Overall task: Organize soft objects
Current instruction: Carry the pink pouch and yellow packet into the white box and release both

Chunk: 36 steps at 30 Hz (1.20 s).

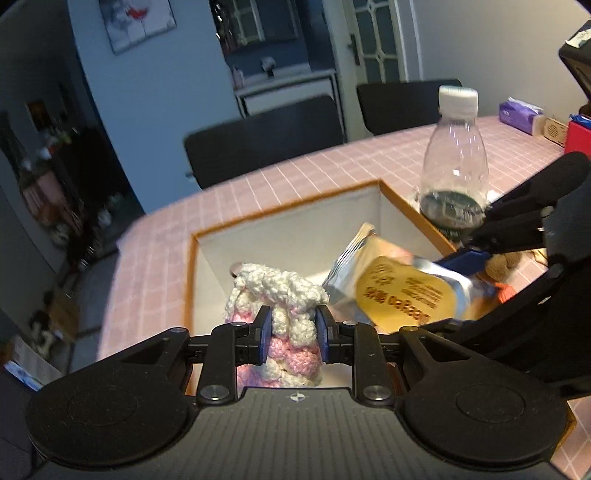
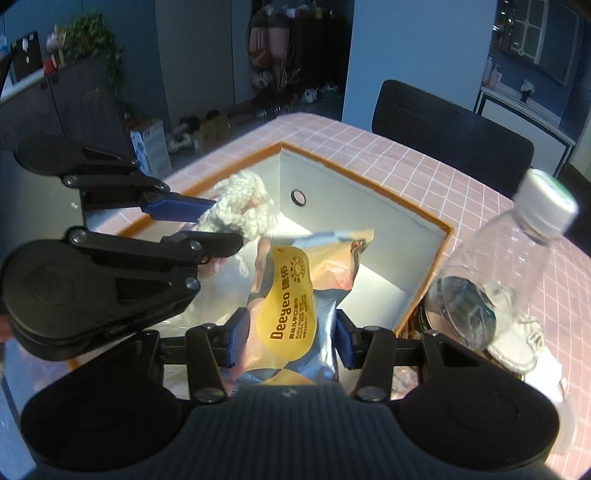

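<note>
Above the orange-rimmed box (image 1: 192, 258), left gripper (image 1: 293, 334) pinching pink-and-cream crochet pouch (image 1: 284, 295), right gripper (image 2: 288, 332) clamping glossy yellow-labelled packet (image 2: 295, 306)

Counted across both views: two grippers, one box, and a handful of single items.

Two grippers: the left gripper (image 1: 293, 332) and the right gripper (image 2: 286, 330). One crocheted pouch (image 1: 282, 321) in pink and white. One foil snack packet (image 2: 291, 295) with a yellow label. One open storage box (image 1: 295, 218) with an orange rim, on one pink-checked desk (image 1: 317, 162). One clear plastic bottle (image 1: 455, 162) with a white cap. Two black chairs (image 1: 266, 140) behind the desk in the left wrist view. One purple tissue pack (image 1: 519, 116) and one red box (image 1: 578, 138) at the far right. One framed picture (image 1: 142, 22) on the wall.
</note>
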Motion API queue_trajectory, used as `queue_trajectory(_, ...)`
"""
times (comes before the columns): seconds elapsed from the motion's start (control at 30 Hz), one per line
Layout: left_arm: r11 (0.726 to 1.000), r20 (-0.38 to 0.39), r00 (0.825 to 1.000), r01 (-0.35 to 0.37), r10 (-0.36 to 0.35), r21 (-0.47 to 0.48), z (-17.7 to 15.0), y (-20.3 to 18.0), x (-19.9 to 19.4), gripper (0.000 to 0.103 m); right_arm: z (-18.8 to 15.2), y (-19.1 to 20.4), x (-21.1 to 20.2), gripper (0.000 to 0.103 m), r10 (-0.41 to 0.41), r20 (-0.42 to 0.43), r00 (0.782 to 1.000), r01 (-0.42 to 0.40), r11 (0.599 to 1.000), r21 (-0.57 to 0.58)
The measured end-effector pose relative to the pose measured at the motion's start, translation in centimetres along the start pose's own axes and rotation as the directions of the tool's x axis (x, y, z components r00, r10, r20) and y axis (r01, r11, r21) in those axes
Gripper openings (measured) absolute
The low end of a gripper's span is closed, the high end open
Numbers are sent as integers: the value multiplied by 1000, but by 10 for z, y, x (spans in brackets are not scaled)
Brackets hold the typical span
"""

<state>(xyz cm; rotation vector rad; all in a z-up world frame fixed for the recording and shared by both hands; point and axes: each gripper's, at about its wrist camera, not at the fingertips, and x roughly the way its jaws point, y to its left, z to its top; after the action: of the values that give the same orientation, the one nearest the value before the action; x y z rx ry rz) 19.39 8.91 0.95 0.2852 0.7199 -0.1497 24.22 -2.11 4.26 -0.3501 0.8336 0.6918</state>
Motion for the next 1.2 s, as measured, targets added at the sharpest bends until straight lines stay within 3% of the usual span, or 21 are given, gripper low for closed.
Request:
queue_trajectory(0.07, 1000, -22, 1000, 1, -1, 14, -2, -3, 5, 28, 0, 2, 10, 46, -7, -27, 1000, 6, 1000, -15)
queue_trajectory(0.1, 1000, -28, 1000, -3, 3, 23, -2, -3, 6, 28, 0, 2, 15, 39, -7, -39, 999, 6, 1000, -18)
queue_trajectory(0.13, 1000, -34, 999, -5, 6, 29, -3, -4, 7, 28, 1, 1, 20, 24, -15, -47, 999, 13, 1000, -29)
queue_trajectory(0.2, 1000, -50, 999, -3, 4, 24, -4, -4, 12, 28, 4, 1, 25, 26, -44, -48, 998, 42, 998, -47)
queue_trajectory(0.4, 1000, -107, 994, 24, -24, -3, -6, -3, 22, 33, 2, -2, 25, 27, -28, -57, 998, 27, 999, -26)
queue_trajectory(0.47, 1000, -122, 992, 15, -14, 8, -8, -5, 22, 34, -1, 0, 20, 34, -39, -54, 998, 37, 998, -43)
queue_trajectory(0.63, 1000, -116, 993, -8, 10, 21, -9, -6, 13, 45, -6, 3, 14, 37, -38, -42, 998, 35, 997, -64)
queue_trajectory(0.73, 1000, -106, 994, -14, 16, 22, -5, -3, 7, 47, -7, 1, 8, 40, -27, -35, 999, 25, 998, -53)
queue_trajectory(1.2, 999, 96, 995, -5, 1, 43, 3, -31, -55, 49, -38, -13, -68, 50, -7, 102, 995, 9, 1000, -19)
